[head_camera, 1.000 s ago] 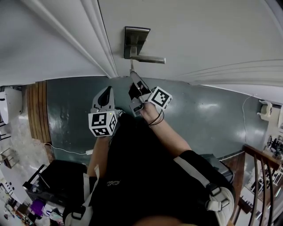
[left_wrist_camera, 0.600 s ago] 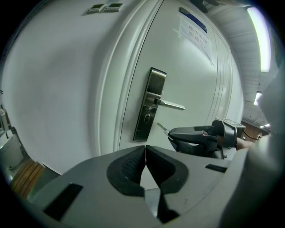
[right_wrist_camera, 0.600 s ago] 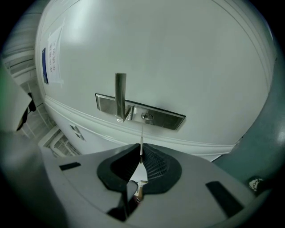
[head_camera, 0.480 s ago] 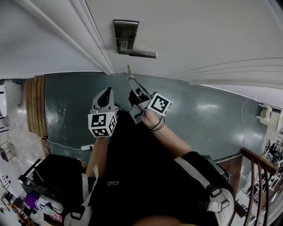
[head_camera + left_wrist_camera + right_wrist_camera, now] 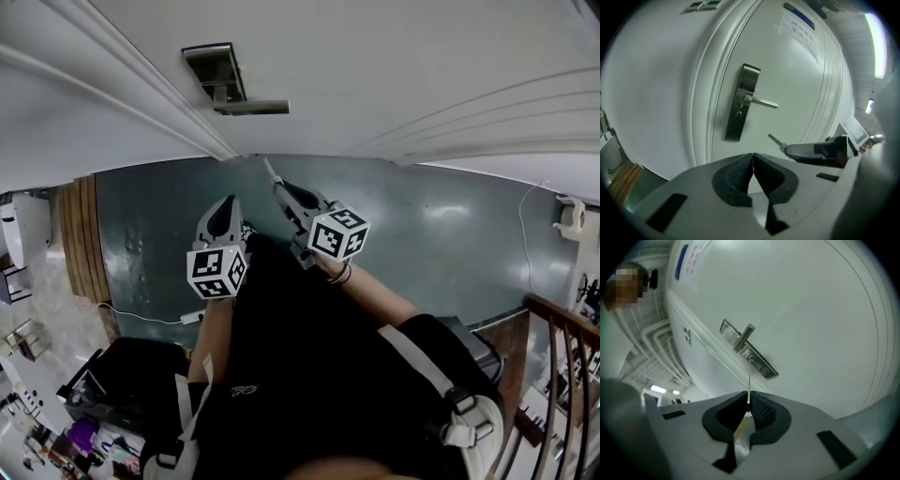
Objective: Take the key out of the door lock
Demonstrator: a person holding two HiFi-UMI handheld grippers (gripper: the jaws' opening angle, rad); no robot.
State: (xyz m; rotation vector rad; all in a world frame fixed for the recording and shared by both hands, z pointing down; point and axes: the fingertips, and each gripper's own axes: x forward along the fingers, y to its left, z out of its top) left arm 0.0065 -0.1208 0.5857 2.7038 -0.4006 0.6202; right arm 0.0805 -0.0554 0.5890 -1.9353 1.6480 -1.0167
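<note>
Right gripper view: right tool (image 5: 748, 404) is clamped on the key (image 5: 748, 383), seen edge-on. A thin silver blade stands past the tips, and the paler bow is wedged behind the pads. The key is out of the lock plate (image 5: 749, 356) and well apart from it, in the air before the white door (image 5: 815, 310).

Left gripper view: left tool (image 5: 753, 158) has its pads pressed together with nothing between them. The key shows at right as a slim grey shaft, below the lever handle (image 5: 764, 101).

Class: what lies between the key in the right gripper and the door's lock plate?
Nothing; the left gripper view shows only bare white door between key and lock plate.
</note>
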